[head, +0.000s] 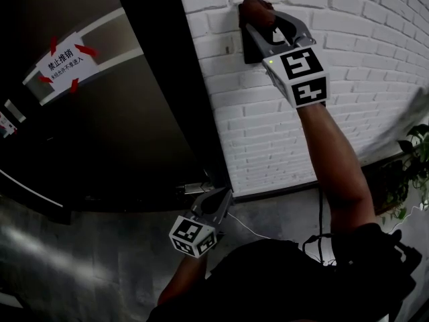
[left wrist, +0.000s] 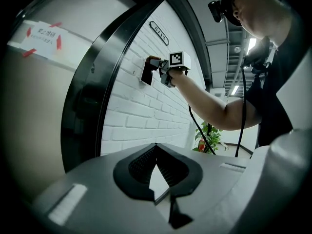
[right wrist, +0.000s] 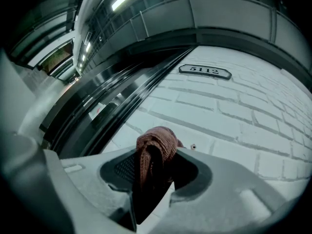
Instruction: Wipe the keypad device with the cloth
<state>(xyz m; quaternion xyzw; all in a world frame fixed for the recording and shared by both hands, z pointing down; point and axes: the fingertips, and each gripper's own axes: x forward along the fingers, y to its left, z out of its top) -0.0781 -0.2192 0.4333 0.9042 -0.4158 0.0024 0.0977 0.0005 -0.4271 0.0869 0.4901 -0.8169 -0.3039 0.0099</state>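
A black keypad device (head: 251, 47) hangs on the white brick wall (head: 362, 66). A reddish-brown cloth (head: 255, 7) is bunched at the device's top edge, and my right gripper (head: 259, 20) is shut on it, pressing it there. In the right gripper view the cloth (right wrist: 157, 143) fills the space between the jaws of the right gripper (right wrist: 155, 154) and hides the device. My left gripper (head: 221, 194) hangs low by the foot of the door, shut with nothing in it. From the left gripper (left wrist: 156, 148) the device (left wrist: 146, 72) shows far off on the wall.
A dark door (head: 120, 126) in a black frame stands left of the device, with a taped white notice (head: 64, 59) on it. A number plate (right wrist: 204, 71) sits above on the bricks. A potted plant (head: 415, 149) and a cable (head: 320, 210) lie at the right.
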